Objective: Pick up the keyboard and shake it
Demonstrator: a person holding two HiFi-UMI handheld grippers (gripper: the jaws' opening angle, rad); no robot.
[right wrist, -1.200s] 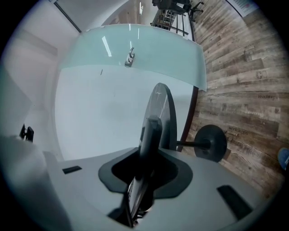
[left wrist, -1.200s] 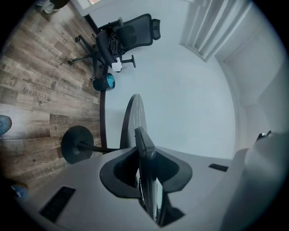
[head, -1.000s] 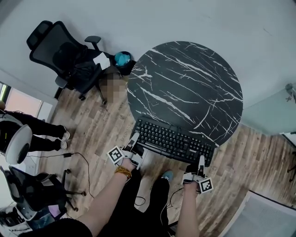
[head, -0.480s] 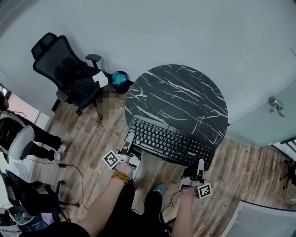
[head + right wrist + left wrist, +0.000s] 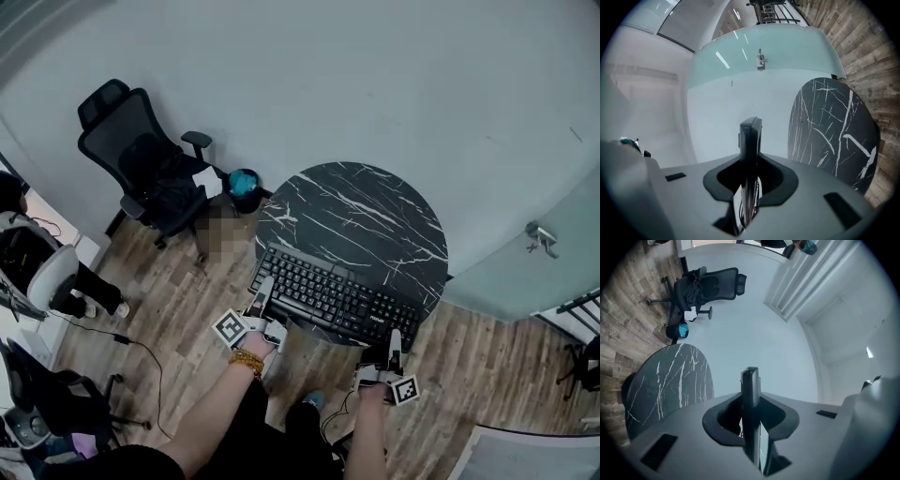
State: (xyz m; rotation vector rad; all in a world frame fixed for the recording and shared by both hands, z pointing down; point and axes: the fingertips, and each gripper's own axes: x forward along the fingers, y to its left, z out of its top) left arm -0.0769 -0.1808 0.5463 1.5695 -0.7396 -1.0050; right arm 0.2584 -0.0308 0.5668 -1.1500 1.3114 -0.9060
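Head view is showing the black keyboard [image 5: 333,298] being held over the near edge of the round marble surface [image 5: 366,211], one pair of tongs at each end. Left tongs [image 5: 264,292] are clenching its left end. Right tongs [image 5: 395,339], whose jaws have just been closing further, are clenching its right end.

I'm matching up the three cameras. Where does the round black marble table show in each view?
Head view: round black marble table at centre, just beyond the keyboard.
Left gripper view: table at lower left.
Right gripper view: table at the right edge.
Shared landmark: the pale wall behind the table; the office chair ties head and left views, the door handle head and right.
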